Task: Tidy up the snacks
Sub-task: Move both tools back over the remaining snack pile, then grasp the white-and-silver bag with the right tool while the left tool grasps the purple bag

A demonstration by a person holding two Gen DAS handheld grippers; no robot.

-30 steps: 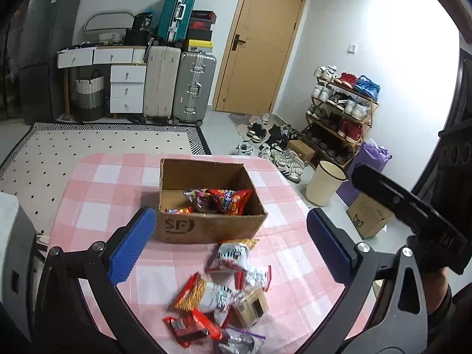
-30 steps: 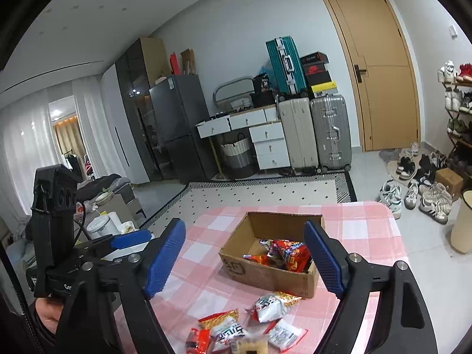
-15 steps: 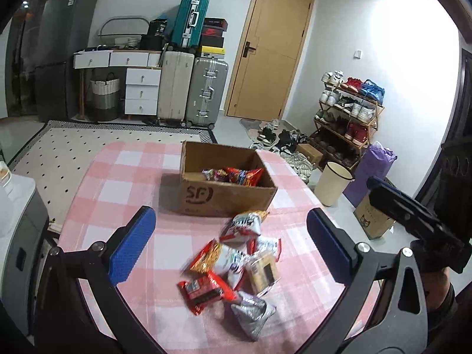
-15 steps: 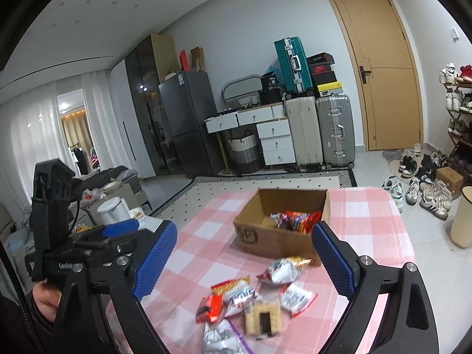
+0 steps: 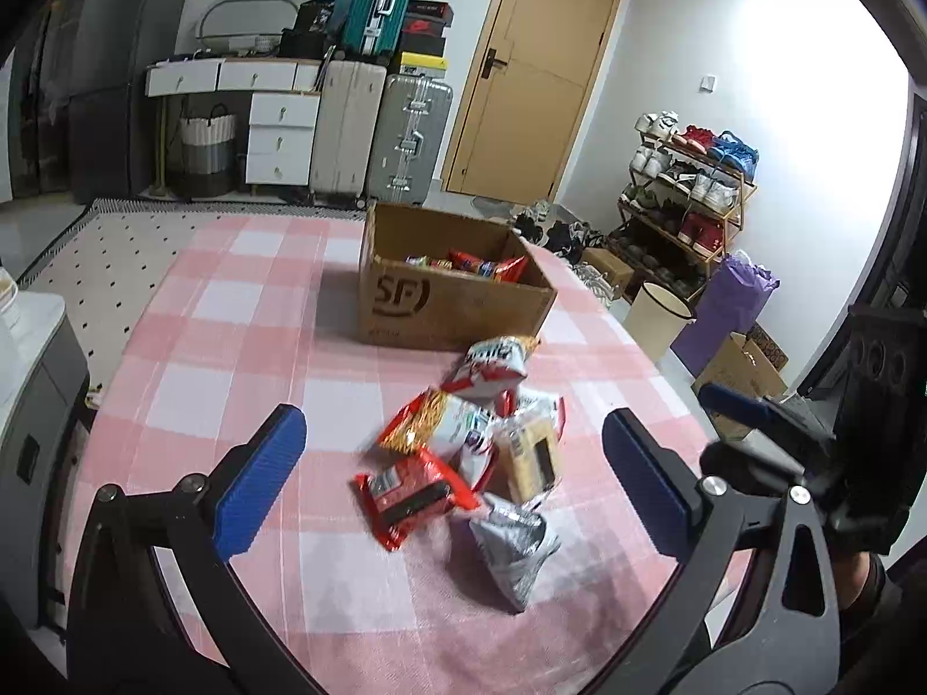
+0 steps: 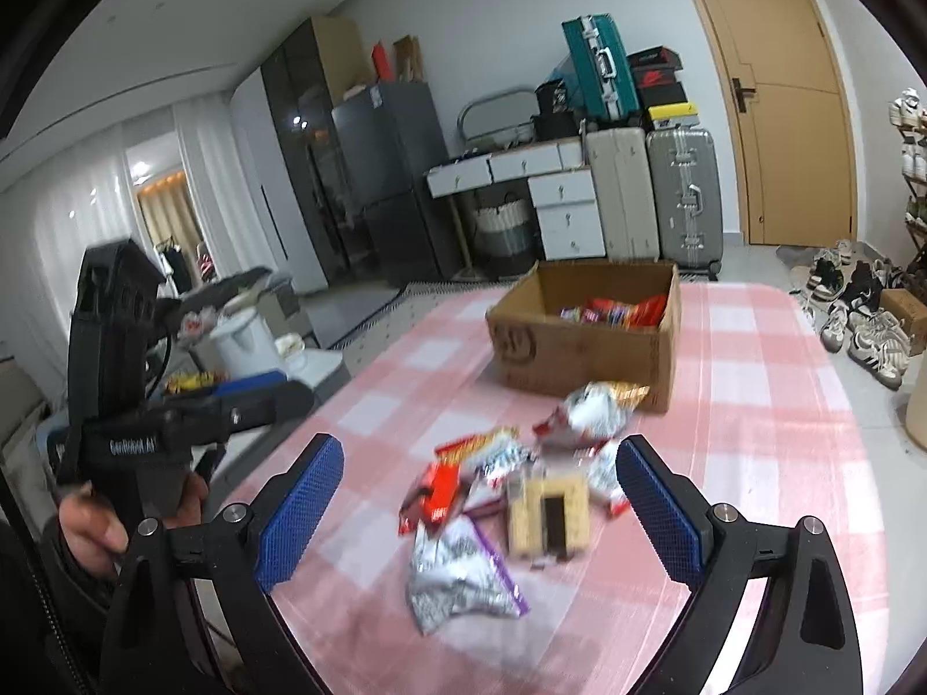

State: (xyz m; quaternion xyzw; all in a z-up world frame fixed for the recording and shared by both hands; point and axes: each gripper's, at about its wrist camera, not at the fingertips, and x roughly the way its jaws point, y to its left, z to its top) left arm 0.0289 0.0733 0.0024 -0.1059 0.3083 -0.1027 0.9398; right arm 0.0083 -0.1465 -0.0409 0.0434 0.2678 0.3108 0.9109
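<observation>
A brown cardboard box (image 5: 452, 307) (image 6: 579, 359) holding several red snack packets stands mid-table. In front of it lies a loose pile: a red packet (image 5: 414, 492) (image 6: 434, 492), a silver bag (image 5: 515, 544) (image 6: 457, 573), a yellow cracker pack (image 5: 530, 457) (image 6: 547, 515) and a white-and-red bag (image 5: 492, 365). My left gripper (image 5: 452, 428) hovers open just short of the pile, holding nothing. My right gripper (image 6: 480, 452) faces the same pile from the right. Its jaws are opening and nothing is between them.
A pink checked cloth covers the table (image 5: 232, 301). A white kettle (image 6: 243, 341) sits on a low cabinet to the left. A beige bin (image 5: 660, 313), a purple bag and a shoe rack (image 5: 689, 185) stand on the floor to the right. Suitcases line the far wall.
Both grippers have come down and closer to the snack pile, which now looms larger in both views. The right jaws have spread wider.
</observation>
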